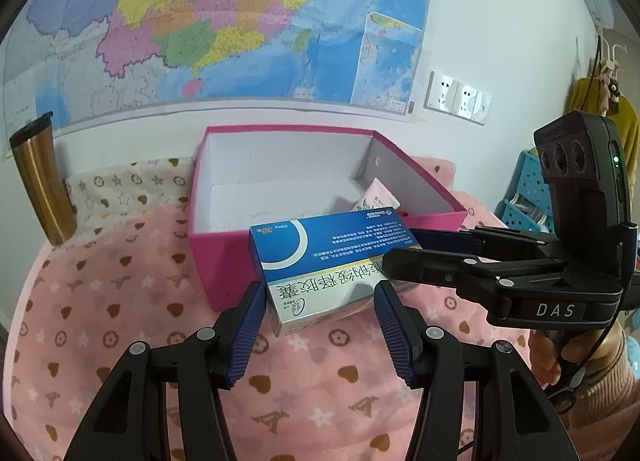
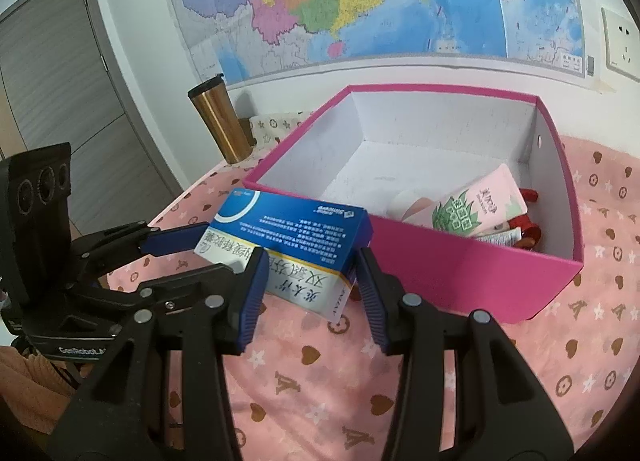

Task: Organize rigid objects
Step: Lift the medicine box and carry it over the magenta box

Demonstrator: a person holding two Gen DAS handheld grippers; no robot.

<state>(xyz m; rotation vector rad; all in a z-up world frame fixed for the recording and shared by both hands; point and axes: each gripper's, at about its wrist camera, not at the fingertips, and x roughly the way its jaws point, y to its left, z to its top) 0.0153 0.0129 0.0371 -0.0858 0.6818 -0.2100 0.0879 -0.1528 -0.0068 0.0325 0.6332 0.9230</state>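
A blue and white medicine box (image 1: 320, 261) (image 2: 286, 241) is held tilted just in front of the pink box (image 1: 224, 261) (image 2: 460, 261). My left gripper (image 1: 320, 301) has its pads on both short sides of it. My right gripper (image 2: 308, 273) closes on it from the other side; in the left wrist view the right gripper (image 1: 404, 249) reaches in from the right. The pink box holds a pink tube (image 2: 480, 205) (image 1: 376, 197) and some red items (image 2: 528, 229) in its right corner.
A gold tumbler (image 1: 40, 185) (image 2: 220, 121) stands at the back left by the wall. A pink patterned cloth (image 1: 120, 301) (image 2: 480, 381) covers the surface. A blue basket (image 1: 528, 189) is at the right. A map and sockets hang on the wall.
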